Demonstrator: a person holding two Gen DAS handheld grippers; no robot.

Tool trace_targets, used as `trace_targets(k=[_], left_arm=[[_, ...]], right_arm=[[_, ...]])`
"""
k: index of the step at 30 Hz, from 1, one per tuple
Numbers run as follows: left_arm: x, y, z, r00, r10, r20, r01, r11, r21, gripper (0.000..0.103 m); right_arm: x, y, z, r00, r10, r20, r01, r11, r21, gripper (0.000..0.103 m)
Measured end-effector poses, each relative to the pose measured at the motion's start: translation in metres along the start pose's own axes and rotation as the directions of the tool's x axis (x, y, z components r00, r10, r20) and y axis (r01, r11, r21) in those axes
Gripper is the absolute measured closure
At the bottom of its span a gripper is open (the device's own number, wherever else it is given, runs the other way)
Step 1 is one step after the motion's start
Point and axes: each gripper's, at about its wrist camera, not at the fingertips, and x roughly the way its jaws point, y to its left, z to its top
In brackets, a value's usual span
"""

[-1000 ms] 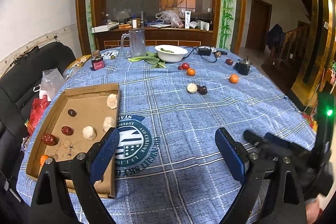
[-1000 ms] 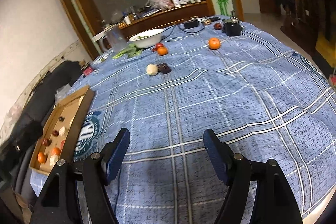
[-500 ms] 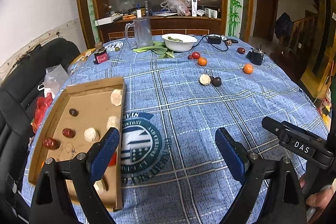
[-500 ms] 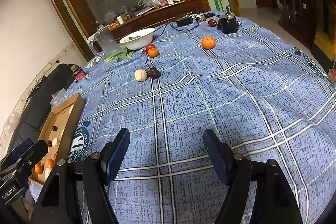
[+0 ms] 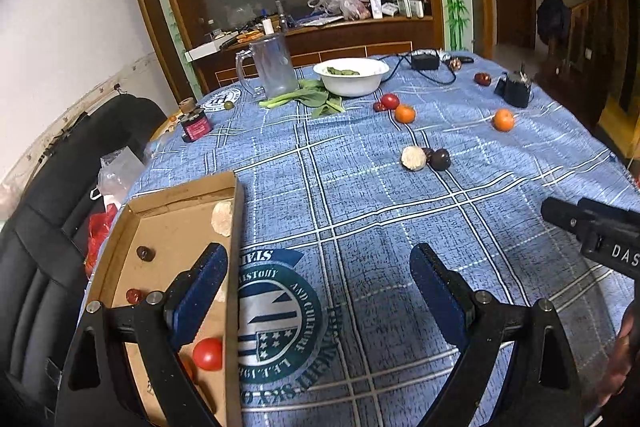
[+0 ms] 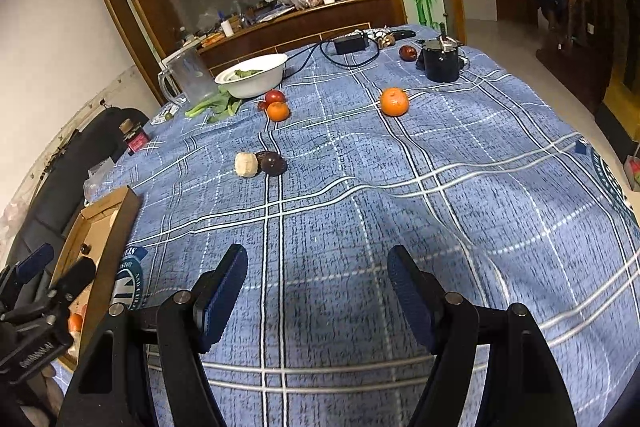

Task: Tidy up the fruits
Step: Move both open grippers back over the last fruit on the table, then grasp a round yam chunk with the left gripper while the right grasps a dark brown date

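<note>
A cardboard tray (image 5: 236, 227) lies at the table's left and holds several fruits, among them a red tomato (image 5: 207, 353) and a pale round one (image 5: 222, 217). Loose on the blue cloth are a pale fruit (image 6: 245, 164) touching a dark one (image 6: 273, 163), two oranges (image 6: 394, 101) (image 6: 277, 111), a red tomato (image 6: 274, 96) and a dark red fruit (image 6: 407, 52). My left gripper (image 5: 316, 287) is open and empty over the tray's right edge. My right gripper (image 6: 316, 287) is open and empty over bare cloth, well short of the loose fruits.
At the far side stand a white bowl (image 6: 252, 75) with greens, leafy greens (image 6: 216, 105), a glass pitcher (image 6: 188, 75), a black pot (image 6: 441, 61) and a charger with cable (image 6: 352, 45). A small red jar (image 6: 135, 137) stands at the left. A black chair (image 5: 48, 227) stands beside the tray.
Both grippers have moved forward over the table, so the loose fruits look closer. The left gripper's view has shifted over the tray's right edge. Both stay open and empty.
</note>
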Motion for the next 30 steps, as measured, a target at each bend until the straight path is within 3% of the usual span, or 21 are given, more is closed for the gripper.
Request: trace_targets(k=[8,15,17,19,22,25,30], left_arm=[[0.027,-0.013,0.010,0.999,-0.017,-0.051,0.018,0.999,0.027,0.011],[0.053,0.004,0.026,0.992,-0.074,-0.103,0.068,0.996,-0.063,0.011],[0.059,0.014,0.033,0.989,-0.102,-0.110,0.090,0.990,-0.105,0.011],[0.066,0.025,0.040,0.980,-0.158,-0.118,0.137,0.977,-0.164,0.011],[0.078,0.033,0.050,0.970,-0.208,-0.124,0.180,0.962,-0.206,0.014],[0.091,0.031,0.058,0.960,-0.244,-0.140,0.212,0.954,-0.212,0.026],[0.120,0.022,0.074,0.927,-0.343,-0.150,0.293,0.915,-0.279,0.026]], right_arm=[[0.025,0.014,0.021,1.000,-0.010,-0.022,0.008,0.996,-0.084,0.027],[0.066,0.017,0.048,0.999,-0.032,-0.031,0.027,0.989,-0.144,0.027],[0.081,0.022,0.055,0.999,-0.017,-0.043,0.010,0.985,-0.170,0.041],[0.099,0.028,0.061,0.998,-0.014,-0.068,0.000,0.981,-0.196,0.051],[0.123,0.036,0.065,0.995,-0.010,-0.096,-0.012,0.974,-0.225,0.056],[0.138,0.038,0.065,0.993,-0.003,-0.116,-0.024,0.974,-0.226,0.057],[0.149,0.041,0.070,0.991,0.051,-0.121,-0.076,0.975,-0.207,0.057]])
